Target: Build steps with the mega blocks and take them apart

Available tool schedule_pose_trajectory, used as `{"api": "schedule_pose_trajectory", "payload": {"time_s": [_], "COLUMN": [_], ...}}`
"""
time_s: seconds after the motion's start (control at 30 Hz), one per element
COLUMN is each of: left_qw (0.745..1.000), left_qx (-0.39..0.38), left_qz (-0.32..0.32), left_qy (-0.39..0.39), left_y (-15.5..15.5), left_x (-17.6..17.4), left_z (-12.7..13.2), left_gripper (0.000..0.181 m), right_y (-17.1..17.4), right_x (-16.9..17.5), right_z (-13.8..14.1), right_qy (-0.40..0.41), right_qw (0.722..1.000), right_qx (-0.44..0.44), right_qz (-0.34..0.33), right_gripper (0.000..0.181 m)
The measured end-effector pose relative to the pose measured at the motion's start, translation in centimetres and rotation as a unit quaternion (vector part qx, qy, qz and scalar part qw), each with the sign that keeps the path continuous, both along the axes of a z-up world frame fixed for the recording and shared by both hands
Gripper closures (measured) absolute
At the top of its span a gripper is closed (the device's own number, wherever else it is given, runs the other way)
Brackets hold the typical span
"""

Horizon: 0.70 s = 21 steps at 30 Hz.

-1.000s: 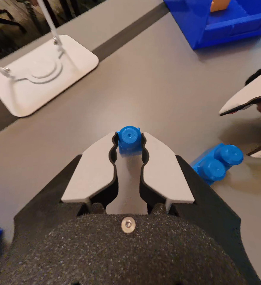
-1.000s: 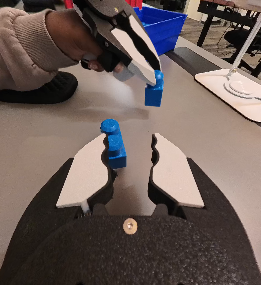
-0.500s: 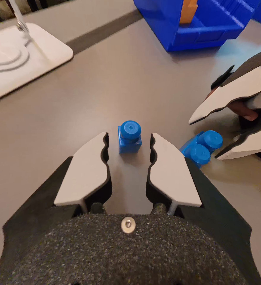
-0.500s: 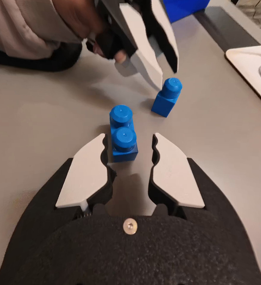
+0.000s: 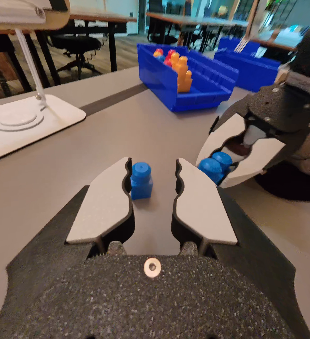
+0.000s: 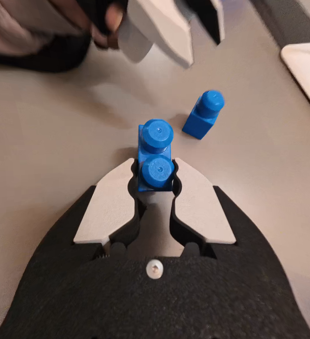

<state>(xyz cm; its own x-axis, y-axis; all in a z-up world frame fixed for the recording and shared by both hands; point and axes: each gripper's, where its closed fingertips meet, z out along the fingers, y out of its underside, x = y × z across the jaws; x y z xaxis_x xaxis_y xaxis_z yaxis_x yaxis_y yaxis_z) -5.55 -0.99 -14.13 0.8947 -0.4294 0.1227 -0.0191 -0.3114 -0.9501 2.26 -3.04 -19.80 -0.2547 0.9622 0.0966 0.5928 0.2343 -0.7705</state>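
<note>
From my left wrist camera I see 2 blue bins on the grey table (image 5: 113, 139). The nearer bin (image 5: 196, 99) holds an orange stepped stack of blocks (image 5: 182, 75) standing upright against its inner wall, with red, orange and blue blocks (image 5: 164, 55) behind it, too blurred to count. The farther bin (image 5: 251, 75) sits behind it to the right; I cannot tell what is in it.

The single-stud blue block (image 5: 141, 180) stands upright on the table, a square base under 1 round peg. My left gripper (image 5: 152, 163) is spread wide around it: the block sits against the inner edge of the left finger, with a clear gap to the right finger, so nothing is gripped.

The 2-stud blue block (image 6: 156, 157) is glossy, its 2 round pegs in line pointing toward the right wrist camera. My right gripper (image 6: 155, 161) is closed on its rear half, both fingers pressed to its sides; the front peg sticks out past the tips. In that view the single block (image 6: 203, 115) stands just beside it, apart.

A white lamp base (image 5: 22, 119) rests on the table to the left.
</note>
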Motion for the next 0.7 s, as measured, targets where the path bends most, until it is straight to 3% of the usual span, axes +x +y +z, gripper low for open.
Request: {"api": "schedule_pose_trajectory", "payload": {"time_s": [0.03,0.13,0.23,0.3,0.4,0.53,0.7], "left_qw": [1.0,0.995,0.986,0.977,0.965,0.955,0.952], "left_qx": [0.013,0.051,0.081,0.097,0.116,0.131,0.141], "left_qz": [-0.004,-0.031,-0.071,-0.102,-0.143,-0.17,-0.177], "left_qy": [-0.017,-0.076,-0.129,-0.162,-0.188,-0.204,-0.205], "left_y": [-0.1,-0.6,-1.4,-2.1,-3.1,-4.0,-4.4], "left_x": [0.1,0.9,2.0,3.2,5.1,6.7,6.8], "left_z": [0.6,2.9,4.7,5.7,6.7,7.5,7.8], "left_gripper": [0.135,0.131,0.125,0.122,0.118,0.12,0.14], "right_y": [0.2,1.3,1.8,1.7,0.2,-1.9,-3.5], "right_x": [-0.1,-0.5,-0.2,0.1,-0.3,-1.5,-2.3], "right_z": [1.3,6.2,11.5,13.4,14.0,13.2,12.2], "right_qy": [0.036,0.169,0.307,0.357,0.376,0.365,0.343], "right_qw": [0.999,0.98,0.93,0.899,0.877,0.881,0.888], "right_qx": [-0.025,-0.097,-0.197,-0.251,-0.298,-0.302,-0.305], "right_qz": [-0.007,-0.035,-0.041,-0.031,-0.004,0.019,0.041], "right_gripper": [0.146,0.146,0.146,0.146,0.146,0.146,0.146]}}
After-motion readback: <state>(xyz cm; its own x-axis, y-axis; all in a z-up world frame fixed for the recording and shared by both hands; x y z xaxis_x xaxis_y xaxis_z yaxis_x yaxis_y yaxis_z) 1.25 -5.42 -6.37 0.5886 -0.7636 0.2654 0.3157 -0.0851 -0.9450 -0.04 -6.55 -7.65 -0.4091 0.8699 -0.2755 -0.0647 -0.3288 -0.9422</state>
